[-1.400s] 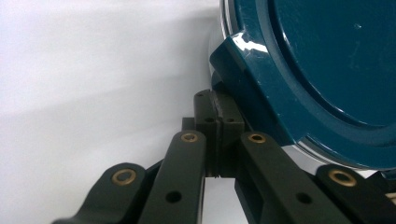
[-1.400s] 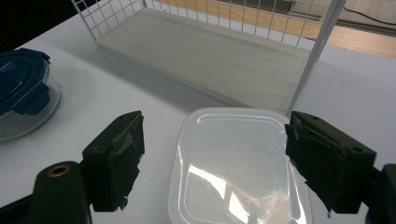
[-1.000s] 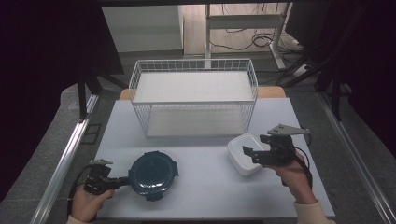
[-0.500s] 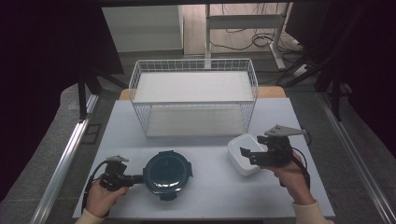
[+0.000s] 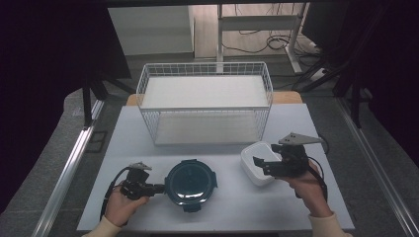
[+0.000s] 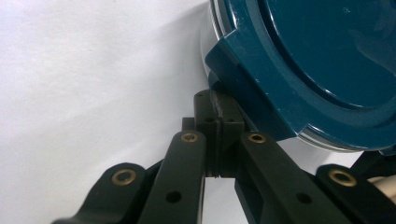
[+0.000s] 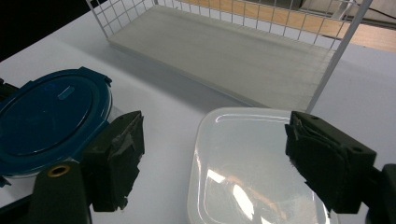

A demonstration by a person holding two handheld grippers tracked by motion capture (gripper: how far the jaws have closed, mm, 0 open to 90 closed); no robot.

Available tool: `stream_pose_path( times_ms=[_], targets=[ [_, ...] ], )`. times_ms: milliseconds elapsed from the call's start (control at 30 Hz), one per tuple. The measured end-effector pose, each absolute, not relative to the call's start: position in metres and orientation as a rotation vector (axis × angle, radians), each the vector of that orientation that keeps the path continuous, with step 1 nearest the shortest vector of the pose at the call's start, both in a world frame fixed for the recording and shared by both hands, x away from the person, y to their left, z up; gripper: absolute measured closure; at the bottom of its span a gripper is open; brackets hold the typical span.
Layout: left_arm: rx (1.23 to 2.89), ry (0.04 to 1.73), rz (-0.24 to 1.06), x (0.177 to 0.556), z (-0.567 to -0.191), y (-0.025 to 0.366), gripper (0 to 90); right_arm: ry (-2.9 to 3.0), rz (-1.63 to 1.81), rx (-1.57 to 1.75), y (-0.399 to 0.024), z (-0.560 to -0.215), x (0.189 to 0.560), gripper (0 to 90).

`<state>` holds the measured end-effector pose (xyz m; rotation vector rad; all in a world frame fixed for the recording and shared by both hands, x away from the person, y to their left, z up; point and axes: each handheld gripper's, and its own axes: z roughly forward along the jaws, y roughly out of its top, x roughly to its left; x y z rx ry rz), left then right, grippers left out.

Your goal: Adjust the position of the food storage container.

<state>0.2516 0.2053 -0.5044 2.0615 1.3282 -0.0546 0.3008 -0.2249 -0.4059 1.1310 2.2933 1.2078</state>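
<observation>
A round container with a dark teal clip lid [image 5: 190, 181] [image 6: 317, 60] [image 7: 46, 116] sits on the white table [image 5: 222, 212] at front centre. My left gripper [image 5: 160, 188] [image 6: 218, 112] lies low on the table at the container's left, shut, its tips against a latch of the lid. To the right rests a white square container [image 5: 253, 159] [image 7: 247, 163]. My right gripper [image 5: 262, 167] [image 7: 219, 158] hovers over it, open, one jaw on each side and neither pad touching it.
A white wire basket [image 5: 205, 65] [image 7: 345, 46] with a pale board in its bottom stands at the back centre of the table. Bare table lies between the two containers and along the front edge. Metal rails run down both sides on the floor.
My left gripper has slid to the right along the table, and the teal-lidded container has moved right with it, closer to the white one. The right gripper has stayed put.
</observation>
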Motion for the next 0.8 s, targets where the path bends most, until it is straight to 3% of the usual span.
stream_pose_path(
  times_ms=[333, 433, 533, 567, 600, 633, 667, 733, 800],
  targets=[
    [2.059, 1.298, -0.055, 0.255, -0.505, 0.205, 90.0, 2.292, 1.219, 1.114, -0.222, -0.406, 0.299, 19.2],
    [2.021, 1.316, 0.019, 0.253, -0.495, 0.216, 90.0, 2.282, 1.236, 1.109, -0.222, -0.403, 0.297, 19.3],
    [1.937, 1.318, 0.111, 0.251, -0.477, 0.227, 74.0, 2.272, 1.263, 1.11, -0.223, -0.401, 0.295, 19.2],
    [1.917, 1.308, 0.142, 0.25, -0.468, 0.228, 74.0, 2.27, 1.271, 1.113, -0.223, -0.4, 0.294, 19.1],
    [1.891, 1.287, 0.143, 0.25, -0.456, 0.23, 61.3, 2.267, 1.292, 1.118, -0.222, -0.399, 0.294, 18.8],
    [1.891, 1.287, 0.143, 0.25, -0.456, 0.23, 55.7, 2.267, 1.292, 1.118, -0.222, -0.399, 0.294, 18.8],
    [1.861, 1.276, 0.14, 0.252, -0.448, 0.23, 55.7, 2.269, 1.301, 1.118, -0.222, -0.399, 0.293, 18.7],
    [1.822, 1.272, 0.185, 0.255, -0.432, 0.227, 38.2, 2.28, 1.324, 1.109, -0.22, -0.398, 0.292, 18.3],
    [1.794, 1.272, 0.198, 0.256, -0.426, 0.226, 31.0, 2.28, 1.333, 1.114, -0.22, -0.397, 0.291, 17.8]
  ],
)
